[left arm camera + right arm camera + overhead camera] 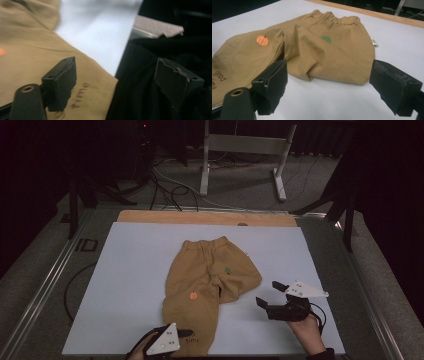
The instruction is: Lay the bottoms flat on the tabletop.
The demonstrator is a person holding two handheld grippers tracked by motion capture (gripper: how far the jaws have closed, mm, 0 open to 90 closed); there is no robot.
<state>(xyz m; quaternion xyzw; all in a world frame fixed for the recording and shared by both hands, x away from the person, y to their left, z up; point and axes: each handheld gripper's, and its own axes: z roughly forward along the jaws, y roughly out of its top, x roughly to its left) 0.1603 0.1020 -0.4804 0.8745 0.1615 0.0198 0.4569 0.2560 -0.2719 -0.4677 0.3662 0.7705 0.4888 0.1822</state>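
Observation:
Tan trousers lie on a white sheet, waistband at the far end, with an orange pumpkin patch and a green patch. The right leg is folded back on itself. My left gripper is at the near hem of the straight leg. In the left gripper view its jaws stand open, one over the printed hem, the other past the sheet's edge. My right gripper is open just right of the folded leg, nothing between its jaws.
A bare wooden strip runs along the table's far edge. Beyond it are a metal stand and cables on the floor. White sheet lies bare on both sides of the trousers. A person's dark sleeve is near the front edge.

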